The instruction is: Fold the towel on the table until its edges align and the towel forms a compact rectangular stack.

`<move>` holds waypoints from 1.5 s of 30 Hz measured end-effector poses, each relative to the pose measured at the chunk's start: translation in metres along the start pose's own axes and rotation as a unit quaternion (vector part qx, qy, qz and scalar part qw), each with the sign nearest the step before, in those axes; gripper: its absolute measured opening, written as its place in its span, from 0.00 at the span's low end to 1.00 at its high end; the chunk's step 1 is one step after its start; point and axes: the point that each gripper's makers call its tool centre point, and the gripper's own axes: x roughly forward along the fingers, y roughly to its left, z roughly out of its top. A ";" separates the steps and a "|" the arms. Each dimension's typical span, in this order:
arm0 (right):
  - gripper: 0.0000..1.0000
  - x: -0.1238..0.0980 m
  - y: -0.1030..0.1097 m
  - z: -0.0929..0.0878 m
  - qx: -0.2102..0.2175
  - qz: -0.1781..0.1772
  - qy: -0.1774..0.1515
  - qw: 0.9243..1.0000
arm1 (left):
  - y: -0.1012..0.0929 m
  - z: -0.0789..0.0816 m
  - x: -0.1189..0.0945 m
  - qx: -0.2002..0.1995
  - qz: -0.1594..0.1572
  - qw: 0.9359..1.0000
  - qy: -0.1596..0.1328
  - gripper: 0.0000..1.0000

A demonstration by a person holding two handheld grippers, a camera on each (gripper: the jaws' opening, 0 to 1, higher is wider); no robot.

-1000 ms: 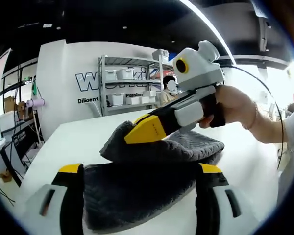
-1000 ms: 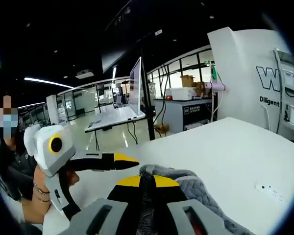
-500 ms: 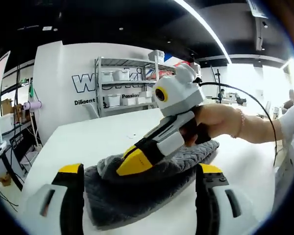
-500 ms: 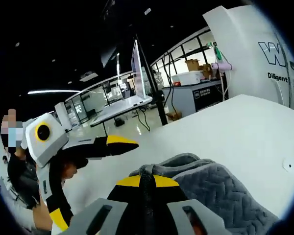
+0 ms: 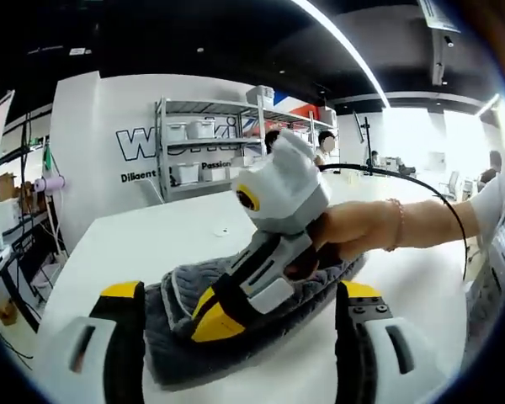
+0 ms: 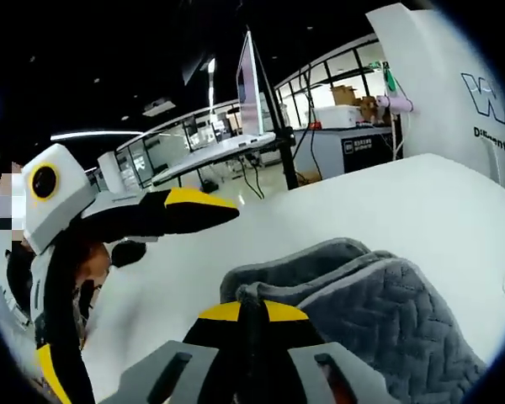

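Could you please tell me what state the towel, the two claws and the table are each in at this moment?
Towel: grey, folded over into layers, lying on the table, one edge pinched by the right claw.
Right claw: shut on the towel's edge, low over the fold.
Left claw: open, jaws spread either side of the towel, holding nothing.
Table: white, bearing the towel.

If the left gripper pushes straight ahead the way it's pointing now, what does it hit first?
Most likely the grey towel, lying on the white table between the open jaws of the left gripper. The right gripper, shut on a towel fold, sits just beyond; depth between them is unclear.
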 end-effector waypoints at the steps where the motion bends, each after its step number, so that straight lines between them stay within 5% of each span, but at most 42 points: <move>1: 0.08 0.001 0.000 -0.003 0.000 0.001 0.003 1.000 | 0.000 0.001 0.000 -0.001 0.001 1.000 -0.002 0.99; 10: 0.18 -0.003 0.006 -0.005 0.000 0.020 0.004 1.000 | -0.002 0.000 0.003 0.001 -0.002 1.000 0.002 0.98; 20: 0.38 -0.021 -0.001 0.005 -0.028 -0.006 -0.018 0.999 | -0.003 0.001 0.002 0.001 -0.003 1.000 0.001 0.97; 25: 0.56 -0.043 -0.026 0.013 -0.039 -0.063 -0.033 0.997 | -0.004 0.001 0.004 0.004 -0.005 1.000 0.005 0.97; 32: 0.70 -0.078 -0.042 0.011 -0.020 -0.099 -0.051 0.994 | -0.007 -0.004 0.007 0.011 -0.007 1.000 0.018 0.97; 45: 0.98 -0.145 -0.028 -0.011 -0.101 -0.127 -0.008 0.987 | -0.005 -0.006 0.007 0.009 -0.004 1.000 0.022 0.93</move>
